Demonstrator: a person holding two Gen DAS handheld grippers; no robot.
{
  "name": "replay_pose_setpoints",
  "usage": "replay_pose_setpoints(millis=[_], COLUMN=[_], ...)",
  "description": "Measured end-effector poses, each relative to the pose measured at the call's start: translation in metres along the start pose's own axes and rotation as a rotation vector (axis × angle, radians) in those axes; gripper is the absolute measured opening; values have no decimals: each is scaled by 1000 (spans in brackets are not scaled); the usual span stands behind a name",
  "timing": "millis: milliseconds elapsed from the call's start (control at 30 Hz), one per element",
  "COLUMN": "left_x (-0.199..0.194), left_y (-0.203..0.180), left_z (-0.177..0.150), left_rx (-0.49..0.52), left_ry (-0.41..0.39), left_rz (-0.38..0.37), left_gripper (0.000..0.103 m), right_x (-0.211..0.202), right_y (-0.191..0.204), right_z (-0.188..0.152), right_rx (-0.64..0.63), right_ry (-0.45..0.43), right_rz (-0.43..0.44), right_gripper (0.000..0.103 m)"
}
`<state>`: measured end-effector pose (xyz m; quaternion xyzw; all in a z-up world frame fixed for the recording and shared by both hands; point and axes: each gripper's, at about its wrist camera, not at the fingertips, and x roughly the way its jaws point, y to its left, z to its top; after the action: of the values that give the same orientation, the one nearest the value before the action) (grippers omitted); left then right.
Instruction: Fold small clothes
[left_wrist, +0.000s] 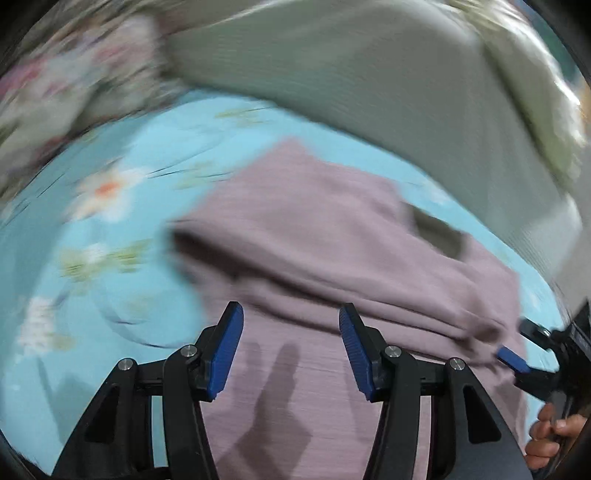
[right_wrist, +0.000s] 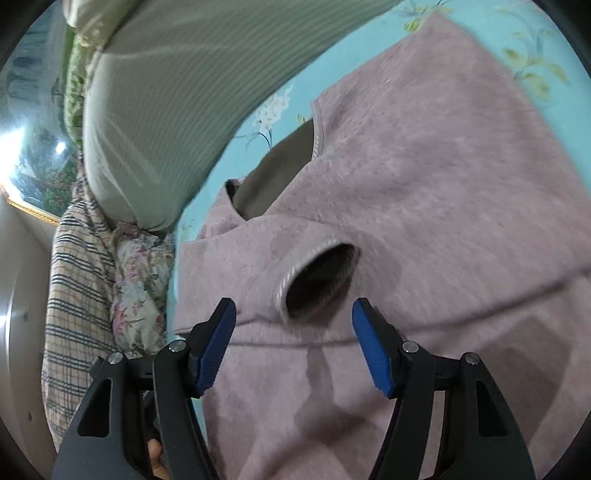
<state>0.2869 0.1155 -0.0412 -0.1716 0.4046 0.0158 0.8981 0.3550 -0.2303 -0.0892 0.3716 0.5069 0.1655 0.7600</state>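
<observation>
We see a mauve fleece top (right_wrist: 424, 184) lying partly folded on a turquoise floral bedsheet (left_wrist: 110, 277), a sleeve laid across its body, cuff (right_wrist: 317, 284) gaping. Our left gripper (left_wrist: 291, 343) hangs over the cloth, its 2 jaws apart and empty. Our right gripper (right_wrist: 293, 343) stands wider, jaws either side of the cuff without pressing it. A ribbed green pillow (right_wrist: 155, 110) lies just beyond.
</observation>
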Motion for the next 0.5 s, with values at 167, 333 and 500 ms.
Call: replay_pose_setpoints(millis=[167,333,500], left_x=[20,33,41], left_y=[49,50,38], left_z=[8,18,22], left_rx=[-33,-1,34], left_ry=[40,36,32], left_rz=[80,95,113], left_gripper=[52,52,52], right_x=[30,21,-63], right_y=[6,31,52], right_z=[8,17,32], right_rx=[-7,-122,-282], right_ry=[11,-37,-249], right_rz=[-23,-21,-22], right_gripper=[56,13,13])
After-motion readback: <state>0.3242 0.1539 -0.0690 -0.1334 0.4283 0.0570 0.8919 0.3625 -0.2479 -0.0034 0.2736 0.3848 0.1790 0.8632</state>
